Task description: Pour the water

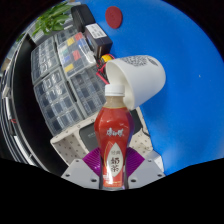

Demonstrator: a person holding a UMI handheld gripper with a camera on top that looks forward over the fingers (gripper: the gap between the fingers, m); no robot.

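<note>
One upright bottle (114,140) gripped in gripper (113,172), cap toward cup (138,76).

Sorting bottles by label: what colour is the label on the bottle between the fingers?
Red with white lettering, on the bottle; the gripper view shows it.

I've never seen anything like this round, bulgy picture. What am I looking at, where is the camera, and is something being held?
There is no robot here: a person carries a hand-held tool with tongs, and a wide-angle camera riding on it looks forward along the two fingers, which is why the picture bulges. The fingers show at the bottom, each with a purple pad on its inner face. Between them stands a bottle with a red cap and a red label; both fingers appear to press on it, so it looks held. Just beyond the bottle a white paper cup lies tipped with its mouth toward the bottle, on a blue surface. Beside them stands a clear plastic drawer unit.
</note>
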